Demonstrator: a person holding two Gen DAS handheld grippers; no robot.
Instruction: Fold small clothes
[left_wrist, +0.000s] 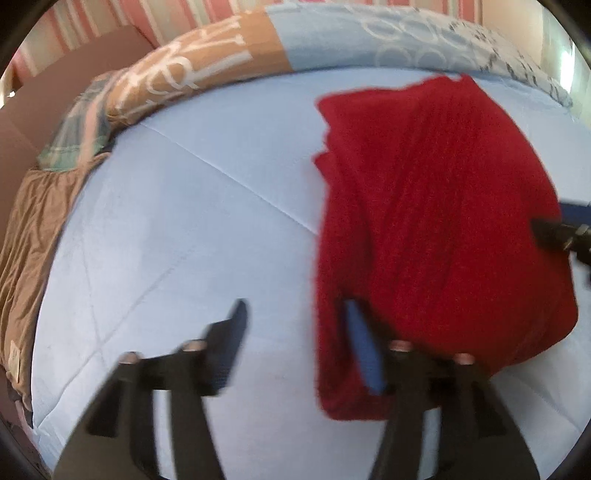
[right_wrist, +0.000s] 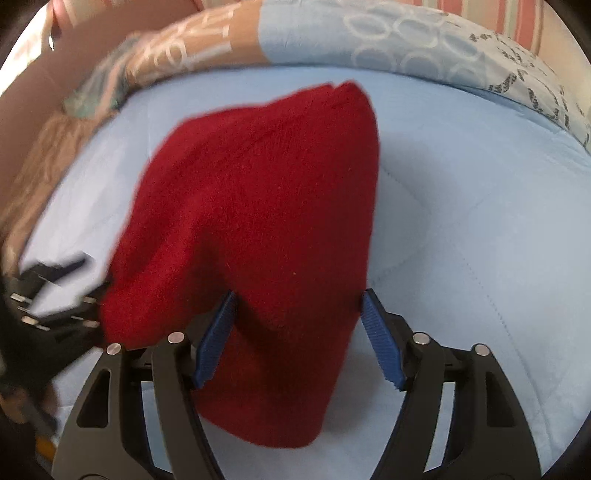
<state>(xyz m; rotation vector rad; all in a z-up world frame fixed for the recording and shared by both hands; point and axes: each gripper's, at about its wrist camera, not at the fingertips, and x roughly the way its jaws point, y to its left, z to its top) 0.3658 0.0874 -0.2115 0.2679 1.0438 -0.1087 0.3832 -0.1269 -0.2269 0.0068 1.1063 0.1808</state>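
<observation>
A red knitted garment (left_wrist: 436, 206) lies folded on the light blue bed cover (left_wrist: 192, 229). In the left wrist view my left gripper (left_wrist: 295, 306) is open. Its left finger is over bare cover and its right finger sits in the garment's near left edge, with a narrow strip of red knit between the jaws. In the right wrist view my right gripper (right_wrist: 300, 295) is open and straddles the garment's (right_wrist: 266, 206) near end, blue pads (right_wrist: 216, 339) at either side without squeezing it. The left gripper (right_wrist: 55, 291) shows at the garment's left edge.
A rolled quilt (left_wrist: 229, 62) patterned in tan and pale blue runs along the far side of the bed. A brown satin cloth (left_wrist: 33, 236) and a plaid piece (left_wrist: 77, 125) lie at the left edge. A striped wall (left_wrist: 110, 18) is behind.
</observation>
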